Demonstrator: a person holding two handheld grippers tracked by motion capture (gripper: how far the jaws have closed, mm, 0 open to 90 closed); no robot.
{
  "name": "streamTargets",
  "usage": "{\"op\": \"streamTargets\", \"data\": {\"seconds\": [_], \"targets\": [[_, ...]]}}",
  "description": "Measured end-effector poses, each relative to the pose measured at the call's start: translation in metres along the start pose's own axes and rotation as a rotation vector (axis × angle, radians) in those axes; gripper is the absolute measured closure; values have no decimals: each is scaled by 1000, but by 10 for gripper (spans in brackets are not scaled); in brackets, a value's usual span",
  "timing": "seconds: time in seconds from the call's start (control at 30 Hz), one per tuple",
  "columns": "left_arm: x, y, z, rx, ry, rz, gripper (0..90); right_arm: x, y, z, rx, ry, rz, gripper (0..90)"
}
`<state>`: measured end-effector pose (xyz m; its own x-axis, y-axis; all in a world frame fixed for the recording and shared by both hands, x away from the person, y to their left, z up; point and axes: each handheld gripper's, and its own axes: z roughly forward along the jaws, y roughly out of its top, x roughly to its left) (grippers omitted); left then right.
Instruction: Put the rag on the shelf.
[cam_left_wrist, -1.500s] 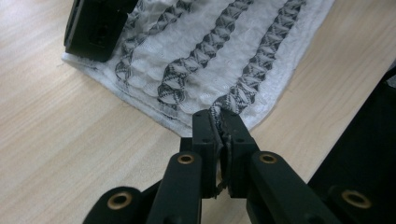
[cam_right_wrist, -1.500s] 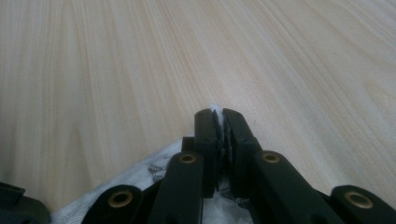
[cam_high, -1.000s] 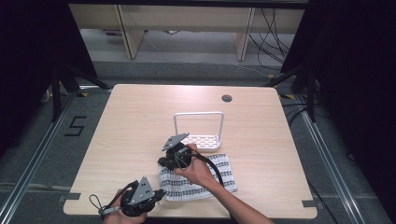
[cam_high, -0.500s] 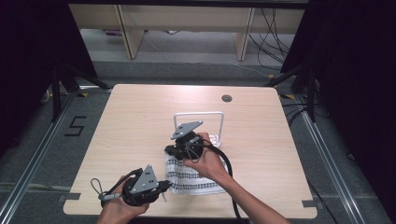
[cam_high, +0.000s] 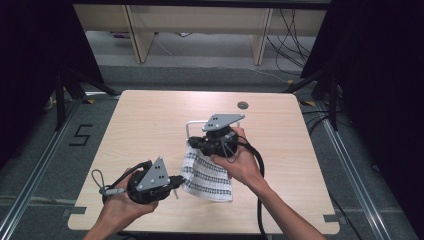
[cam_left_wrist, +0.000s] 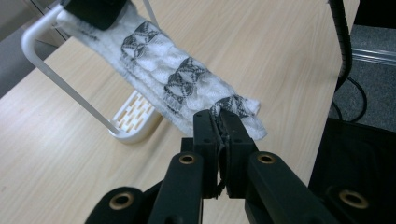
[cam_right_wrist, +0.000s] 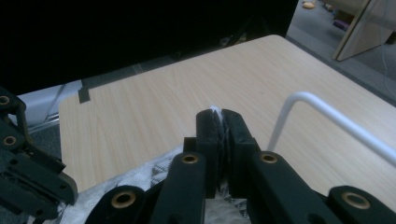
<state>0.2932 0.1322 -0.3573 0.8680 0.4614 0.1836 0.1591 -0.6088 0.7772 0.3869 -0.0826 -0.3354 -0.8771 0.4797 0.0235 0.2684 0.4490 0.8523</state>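
One white cloth with black patterned bands (cam_high: 207, 172), held off the light wooden desk (cam_high: 145, 125) between my two grippers. Left gripper (cam_high: 176, 181) has its fingers (cam_left_wrist: 205, 135) clamped on the cloth's near corner; right gripper (cam_high: 196, 145) has its fingers (cam_right_wrist: 209, 135) pinched tight on the far edge, white fibres showing at the tips. One white wire-frame rack with a slotted base (cam_left_wrist: 84, 100) stands on the desk, cloth's upper end right at its top rail
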Motion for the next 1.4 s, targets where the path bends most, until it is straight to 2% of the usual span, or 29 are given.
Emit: {"op": "streamTargets", "data": {"seconds": [0.07, 0.2, 0.23, 0.27, 0.3, 0.33, 0.37, 0.43, 0.47, 0.5, 0.53, 0.6, 0.63, 0.7, 0.73, 0.8, 0.9, 0.93, 1.0, 1.07, 1.1, 1.13, 1.2, 1.23, 1.3, 1.33, 1.4], "targets": [[3, 3, -2, 5, -4, -2, 863, -2, 1, -4, -9, -9, 10, 871], [17, 16, -7, -5, 3, 5, 864, -10, 9, -21, -37, -39, -12, 872], [17, 16, -7, -5, 3, 5, 864, -10, 9, -21, -37, -39, -12, 872], [19, 21, -8, -5, 1, 9, 864, -9, 10, -24, -36, -43, 14, 872], [21, 24, -8, -2, 1, 13, 865, -10, 13, -28, -46, -49, -6, 872], [23, 28, -8, 3, -1, 26, 865, -9, 14, -32, -52, -62, 10, 873], [25, 31, -8, 5, 5, 35, 864, -11, 16, -35, -60, -65, -8, 873], [29, 39, -8, 10, 7, 44, 865, -13, 19, -40, -76, -80, -2, 873], [35, 46, -7, 22, 7, 68, 865, -14, 20, -45, -82, -99, 14, 874], [35, 46, -7, 22, 7, 68, 865, -16, 21, -47, -88, -103, 12, 874], [41, 53, -6, 24, 13, 77, 865, -18, 22, -49, -94, -115, -5, 874], [45, 56, -6, 23, 18, 78, 865, -19, 22, -51, -98, -119, 4, 874], [49, 59, -6, 23, 25, 74, 865, -20, 22, -52, -103, -132, 25, 875], [57, 64, -4, 18, 35, 61, 866, -25, 23, -55, -112, -144, 15, 875], [61, 67, -4, 18, 38, 59, 866, -29, 23, -58, -106, -143, 43, 875], [67, 71, -3, 19, 38, 50, 866, -32, 23, -58, -114, -153, 31, 875], [77, 79, -1, 16, 41, 45, 866, -39, 24, -59, -113, -170, 56, 875], [85, 83, 1, 11, 50, 23, 867, -44, 25, -60, -118, -179, 61, 875], [88, 85, 2, 9, 53, 14, 866, -48, 26, -60, -123, -190, 52, 875], [99, 92, 5, -1, 66, -7, 866, -52, 30, -60, -129, -203, 81, 875], [99, 92, 5, -1, 66, -7, 866, -52, 30, -60, -129, -203, 81, 875], [104, 95, 6, -7, 74, -20, 866, -54, 30, -60, -135, -208, 76, 875], [111, 99, 8, -9, 79, -35, 866, -58, 33, -61, -142, -220, 94, 875], [117, 103, 9, -16, 84, -48, 866, -61, 36, -62, -142, -242, 80, 875], [120, 105, 10, -19, 89, -54, 866, -63, 37, -61, -143, -239, 88, 875], [126, 109, 13, -20, 100, -65, 866, -67, 38, -61, -152, -254, 104, 875], [131, 115, 16, -24, 115, -70, 866, -70, 40, -61, -148, -268, 101, 876]]}}
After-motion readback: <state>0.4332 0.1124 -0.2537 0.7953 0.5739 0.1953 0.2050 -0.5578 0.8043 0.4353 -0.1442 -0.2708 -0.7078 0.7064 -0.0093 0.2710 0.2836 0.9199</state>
